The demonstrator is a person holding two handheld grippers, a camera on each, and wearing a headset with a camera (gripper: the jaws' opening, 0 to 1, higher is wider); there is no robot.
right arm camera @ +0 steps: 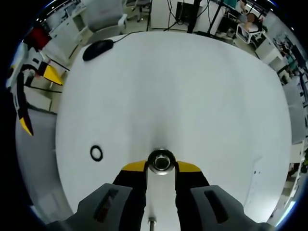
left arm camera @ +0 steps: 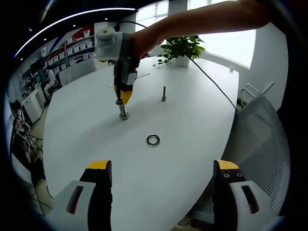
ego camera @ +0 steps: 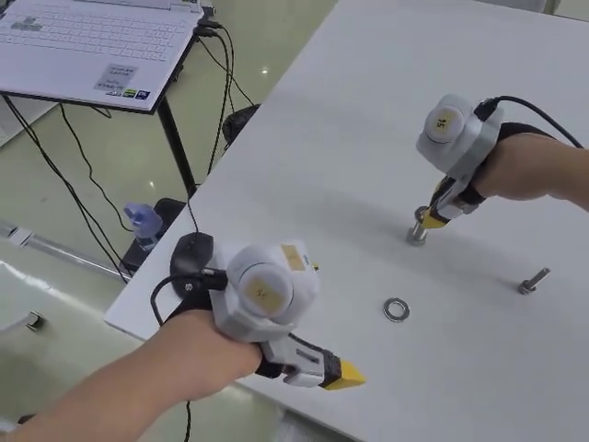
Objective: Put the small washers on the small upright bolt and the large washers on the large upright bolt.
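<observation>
The large upright bolt [ego camera: 417, 232] [left arm camera: 124, 114] stands on the white table [ego camera: 350, 138]. My right gripper [ego camera: 431, 219] [left arm camera: 122, 96] [right arm camera: 161, 167] points straight down over it, its jaws shut on a metal ring that looks like a large washer [right arm camera: 161, 161] held right at the bolt's top. One loose washer [ego camera: 396, 309] [left arm camera: 153, 140] [right arm camera: 96, 153] lies flat on the table between the grippers. The small bolt [ego camera: 532, 281] [left arm camera: 164, 93] stands farther right. My left gripper [ego camera: 345, 373] [left arm camera: 162, 166] [right arm camera: 38, 100] hovers open near the table's front edge, holding nothing.
A black mouse [ego camera: 190, 253] [right arm camera: 97, 49] with its cable sits at the table's left corner. A laptop [ego camera: 92, 46] rests on a side stand to the left, cables hanging below. A mesh chair [left arm camera: 260, 144] stands past the table edge.
</observation>
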